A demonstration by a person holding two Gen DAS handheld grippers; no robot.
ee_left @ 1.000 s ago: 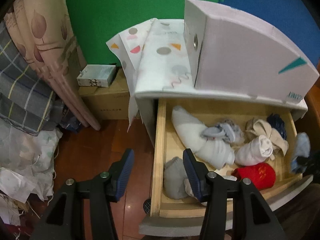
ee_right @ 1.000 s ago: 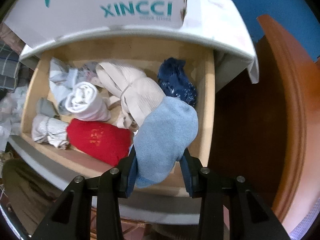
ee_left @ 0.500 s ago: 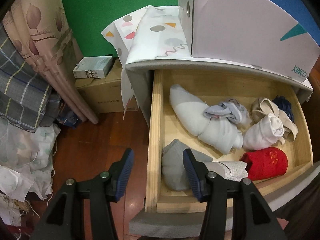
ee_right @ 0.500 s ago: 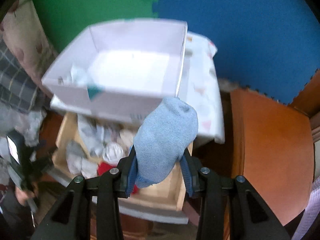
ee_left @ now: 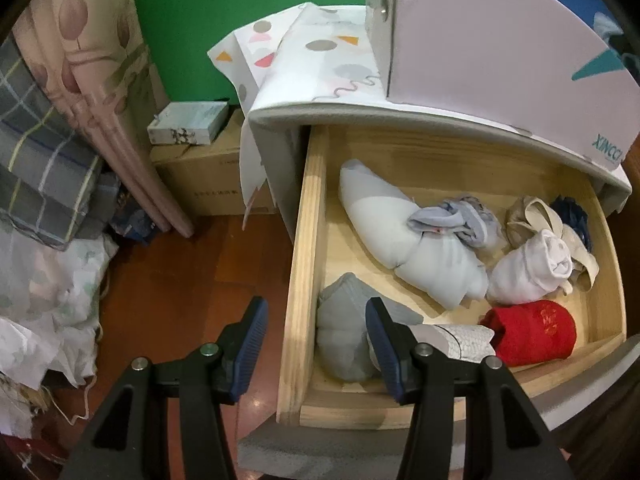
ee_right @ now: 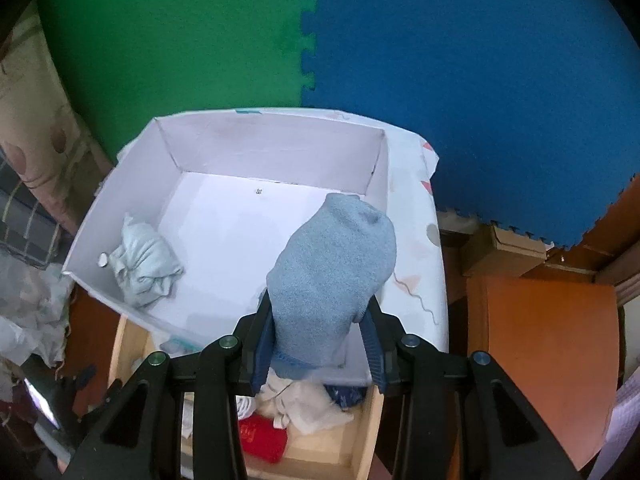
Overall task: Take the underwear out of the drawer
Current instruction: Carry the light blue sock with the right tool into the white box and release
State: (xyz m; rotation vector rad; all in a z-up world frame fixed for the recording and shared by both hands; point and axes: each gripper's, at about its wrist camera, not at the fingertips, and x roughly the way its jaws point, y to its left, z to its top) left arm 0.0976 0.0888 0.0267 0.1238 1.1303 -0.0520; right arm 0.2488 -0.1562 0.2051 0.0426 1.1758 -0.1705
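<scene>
Left wrist view: the left gripper (ee_left: 314, 328) hangs with jaws open and empty astride the left wall of the open drawer (ee_left: 304, 240); a grey bundle (ee_left: 346, 340) lies just right of them.

Right wrist view: the right gripper (ee_right: 318, 334) has jaws clamped on pale blue underwear (ee_right: 334, 272), its long axis pointing away, above the near right corner of the white box (ee_right: 280, 152).
</scene>
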